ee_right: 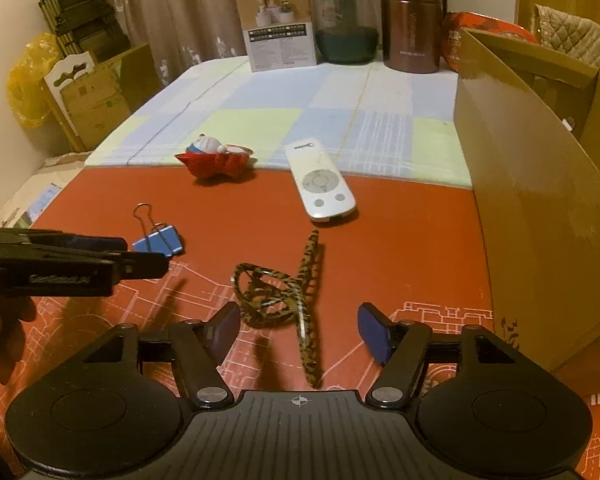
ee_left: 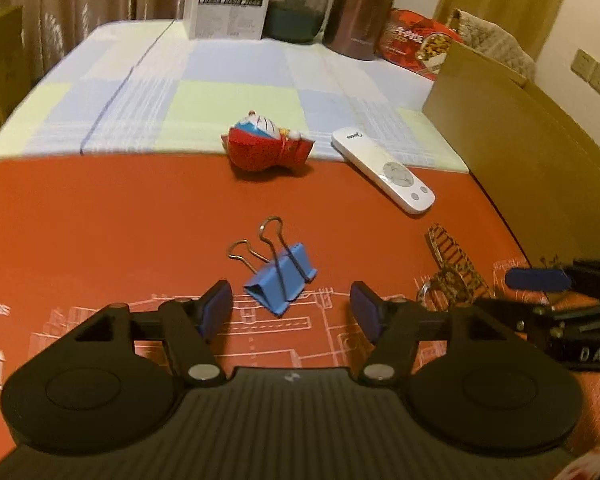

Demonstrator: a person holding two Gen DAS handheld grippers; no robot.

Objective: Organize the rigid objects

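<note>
Left wrist view: left claw (ee_left: 290, 306) open, empty, blue metal binder clip (ee_left: 281, 278) on red mat (ee_left: 120, 220) between its pads, untouched. Right claw (ee_right: 298, 330) open, empty over leopard-print hair clip (ee_right: 278, 298). Beyond: white remote (ee_right: 320, 182), open tan cardboard box (ee_right: 540, 184), contents unseen; labels unreadable.
</note>
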